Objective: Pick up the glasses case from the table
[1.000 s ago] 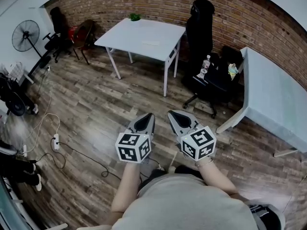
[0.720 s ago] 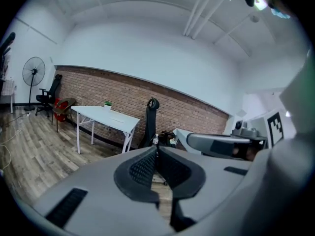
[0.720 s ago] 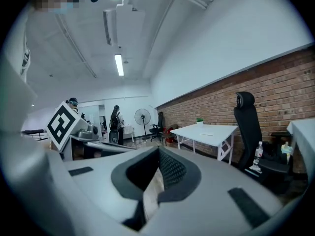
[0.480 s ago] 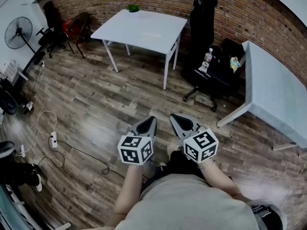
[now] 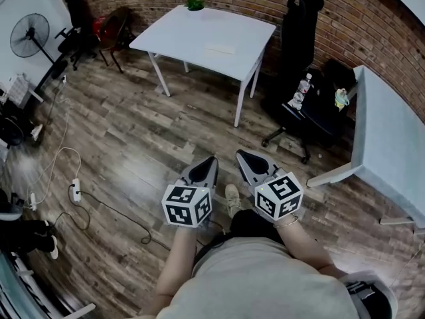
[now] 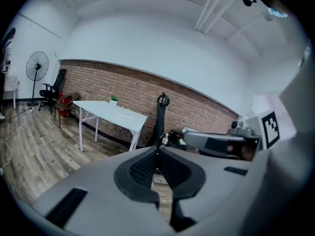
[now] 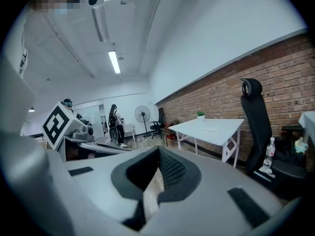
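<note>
A small pale flat case (image 5: 220,48) lies on the white table (image 5: 179,38) by the brick wall, far ahead of both grippers. My left gripper (image 5: 211,159) and right gripper (image 5: 240,154) are held side by side over the wooden floor, both shut and empty. In the left gripper view the left gripper (image 6: 157,151) has its jaws together, with the table (image 6: 101,107) at middle left. In the right gripper view the right gripper (image 7: 158,149) is likewise closed, and the table (image 7: 216,124) with the case (image 7: 208,130) stands ahead.
A green plant (image 5: 194,4) sits at the table's far edge. Black office chairs (image 5: 302,25) stand to its right, one with a bottle (image 5: 303,87). A second table (image 5: 392,138) is at right. A fan (image 5: 30,35) and floor cables (image 5: 74,193) lie at left.
Both grippers have travelled with the person across the floor toward the white table and sunk a little. Their jaws stay shut. A shoe now shows beneath them.
</note>
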`<state>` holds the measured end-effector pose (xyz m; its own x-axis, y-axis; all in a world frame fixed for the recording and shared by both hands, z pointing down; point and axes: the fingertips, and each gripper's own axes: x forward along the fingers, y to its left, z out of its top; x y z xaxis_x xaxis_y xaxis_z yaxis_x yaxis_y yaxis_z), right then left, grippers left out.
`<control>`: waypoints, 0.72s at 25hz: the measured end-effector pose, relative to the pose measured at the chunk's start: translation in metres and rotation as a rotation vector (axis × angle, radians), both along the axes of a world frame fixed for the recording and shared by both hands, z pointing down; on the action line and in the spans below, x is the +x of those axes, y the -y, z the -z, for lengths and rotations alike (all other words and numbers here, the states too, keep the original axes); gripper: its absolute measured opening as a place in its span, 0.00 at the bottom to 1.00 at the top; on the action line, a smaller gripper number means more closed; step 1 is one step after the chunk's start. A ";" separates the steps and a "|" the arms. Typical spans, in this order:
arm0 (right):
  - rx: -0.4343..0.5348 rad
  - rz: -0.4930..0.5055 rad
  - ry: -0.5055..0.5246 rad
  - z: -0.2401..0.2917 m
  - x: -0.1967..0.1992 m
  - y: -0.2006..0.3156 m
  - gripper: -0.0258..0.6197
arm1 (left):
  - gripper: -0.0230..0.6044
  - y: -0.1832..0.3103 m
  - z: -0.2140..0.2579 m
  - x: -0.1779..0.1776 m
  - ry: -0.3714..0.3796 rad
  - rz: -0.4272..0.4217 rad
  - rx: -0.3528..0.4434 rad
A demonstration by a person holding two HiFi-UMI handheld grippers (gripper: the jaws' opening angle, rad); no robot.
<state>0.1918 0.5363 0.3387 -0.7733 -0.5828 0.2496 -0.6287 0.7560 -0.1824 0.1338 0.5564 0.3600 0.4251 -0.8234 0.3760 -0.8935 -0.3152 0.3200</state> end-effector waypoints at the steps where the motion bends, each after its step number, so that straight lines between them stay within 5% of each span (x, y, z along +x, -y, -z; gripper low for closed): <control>1: 0.003 0.010 0.007 0.002 -0.002 0.017 0.04 | 0.06 0.015 -0.001 0.000 0.002 -0.006 -0.004; 5: 0.022 0.065 0.060 0.016 -0.008 0.082 0.04 | 0.06 0.069 0.010 0.004 -0.006 -0.051 0.028; 11: 0.057 0.095 0.108 0.032 -0.013 0.158 0.04 | 0.06 0.141 0.029 -0.007 0.014 0.014 0.084; 18: -0.005 0.078 0.113 0.011 -0.003 0.202 0.04 | 0.06 0.176 0.009 -0.010 0.027 0.043 0.015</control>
